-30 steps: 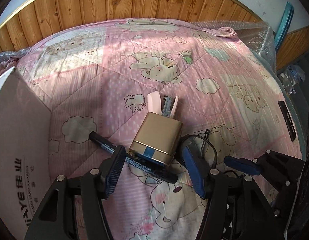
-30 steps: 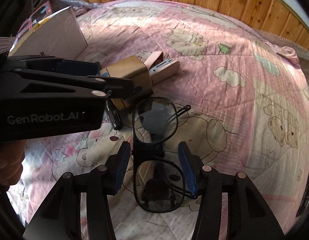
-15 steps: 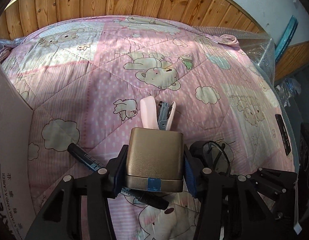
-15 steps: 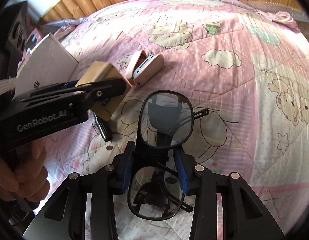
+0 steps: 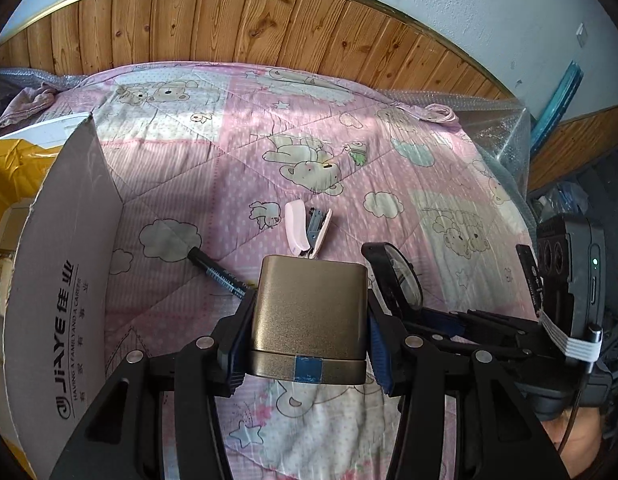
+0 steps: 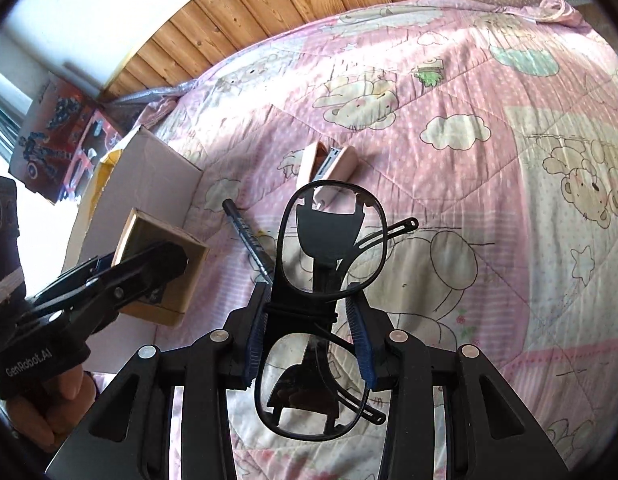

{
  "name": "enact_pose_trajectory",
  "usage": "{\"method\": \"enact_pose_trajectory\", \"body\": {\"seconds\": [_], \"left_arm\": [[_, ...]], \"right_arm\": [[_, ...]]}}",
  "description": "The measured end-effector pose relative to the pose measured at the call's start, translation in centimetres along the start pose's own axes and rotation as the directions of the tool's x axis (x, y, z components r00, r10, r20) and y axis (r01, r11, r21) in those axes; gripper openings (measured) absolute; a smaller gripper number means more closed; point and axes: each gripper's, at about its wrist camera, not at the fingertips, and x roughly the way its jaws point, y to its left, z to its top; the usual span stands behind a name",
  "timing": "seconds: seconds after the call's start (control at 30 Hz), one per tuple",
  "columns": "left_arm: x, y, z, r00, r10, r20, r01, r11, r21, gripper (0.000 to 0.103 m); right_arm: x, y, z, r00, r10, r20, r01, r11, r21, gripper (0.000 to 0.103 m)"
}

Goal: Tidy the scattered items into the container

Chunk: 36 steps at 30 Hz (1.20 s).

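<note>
Pink bear-print quilt [image 5: 389,152], wood-panelled wall [image 5: 229,28], sunlight patches.

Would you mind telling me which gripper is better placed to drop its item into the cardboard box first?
Left. The left gripper, holding the gold box, sits right beside the cardboard box; the right gripper with the glasses is farther away.

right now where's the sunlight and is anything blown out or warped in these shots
Left wrist view: a sun patch lies on the far quilt, fisheye bends the wood panelling, and the gold box shows soft sheen. Right wrist view: the left edge is washed out white, and the glasses lenses show faint reflections.
</note>
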Motion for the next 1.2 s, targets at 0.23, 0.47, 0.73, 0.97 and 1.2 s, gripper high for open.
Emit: {"method": "enact_pose_trajectory", "body": {"seconds": [0.23,0.47,0.73,0.97,1.2], "left_arm": [[-2.4,0.4,-2.1,1.000,-0.008,-0.003,0.008,1.000,-0.020,0.051],[-4.6,0.3,-3.9,1.000,-0.027,0.003,0.027,0.999,-0.021,0.051],[-6.2,0.3,-5.3,0.999,-0.043,0.009,0.044,0.999,-0.021,0.051],[-7.9,1.0,-6.3,0.999,-0.042,0.020,0.042,0.999,-0.030,0.051],[-9.9,1.6,-7.1,0.998,-0.038,0.050,0.040,0.999,-0.036,0.051]], "right_arm": [[-0.7,1.3,-0.3,1.000,0.029,0.012,-0.029,1.000,0.006,0.040],[-1.1,3.1,-0.6,0.999,0.039,0.018,-0.039,0.999,-0.021,0.040],[-1.3,4.7,-1.0,0.999,0.039,0.014,-0.039,0.998,-0.048,0.040],[-1.5,6.8,-1.6,0.998,0.055,0.008,-0.054,0.995,-0.084,0.040],[-1.9,8.6,-2.4,0.998,0.062,0.007,-0.061,0.992,-0.113,0.040]]}}
